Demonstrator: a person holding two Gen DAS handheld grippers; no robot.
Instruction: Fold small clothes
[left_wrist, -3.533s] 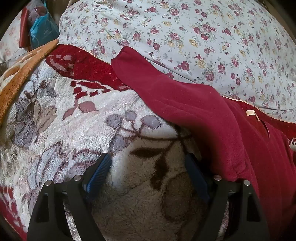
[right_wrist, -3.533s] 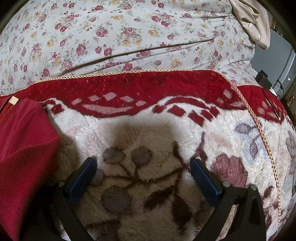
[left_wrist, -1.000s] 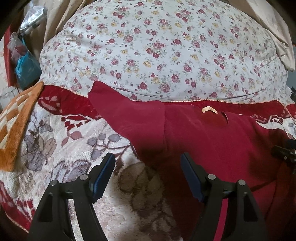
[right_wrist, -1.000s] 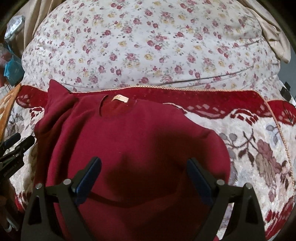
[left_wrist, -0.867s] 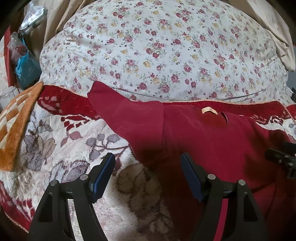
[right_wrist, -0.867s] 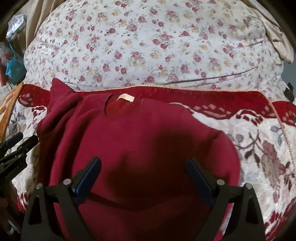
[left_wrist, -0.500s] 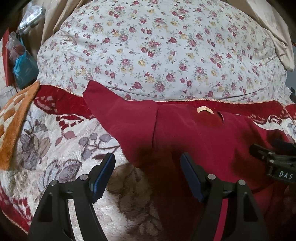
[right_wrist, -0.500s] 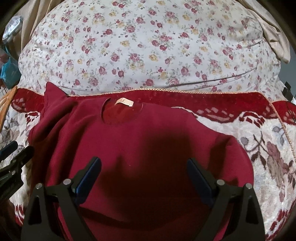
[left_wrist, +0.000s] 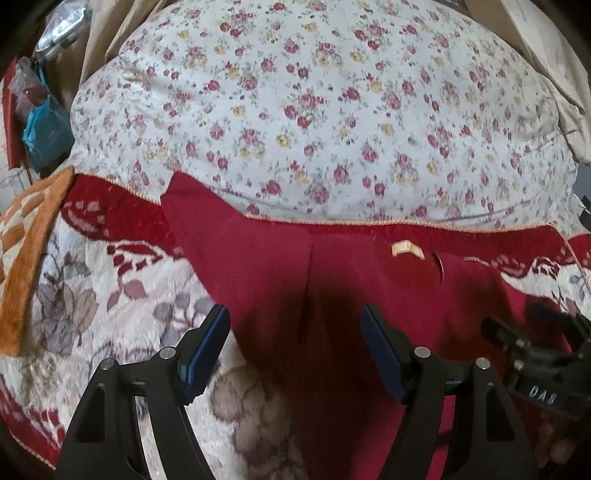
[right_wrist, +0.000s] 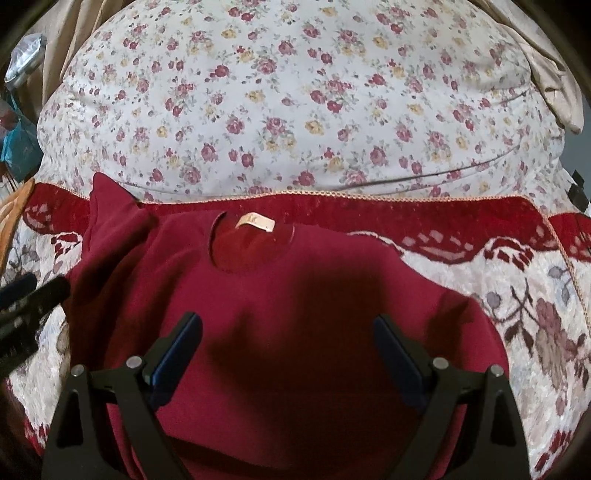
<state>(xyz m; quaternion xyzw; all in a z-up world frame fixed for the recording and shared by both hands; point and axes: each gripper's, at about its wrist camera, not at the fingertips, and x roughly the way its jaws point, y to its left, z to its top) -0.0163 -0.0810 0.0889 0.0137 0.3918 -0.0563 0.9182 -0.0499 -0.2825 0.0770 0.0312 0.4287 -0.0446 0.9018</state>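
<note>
A dark red sweater (right_wrist: 303, 295) lies flat on a plush flower-patterned blanket (right_wrist: 535, 306), neck to the far side, with a pale label (right_wrist: 255, 222) in the collar. Its left sleeve (left_wrist: 229, 236) sticks out toward the far left. My left gripper (left_wrist: 295, 343) is open and empty above the sweater's left side. My right gripper (right_wrist: 288, 347) is open and empty above the middle of the sweater. The right gripper's body shows at the right edge of the left wrist view (left_wrist: 535, 365).
A large white quilt with small roses (left_wrist: 314, 110) is heaped behind the blanket. An orange checked cloth (left_wrist: 26, 240) lies at the far left, with a blue bag (left_wrist: 40, 133) behind it. A beige cloth (right_wrist: 546, 66) hangs at the far right.
Both grippers have pulled back from low over the blanket to above the sweater. In the last second both views have shifted only slightly. The sweater has not moved.
</note>
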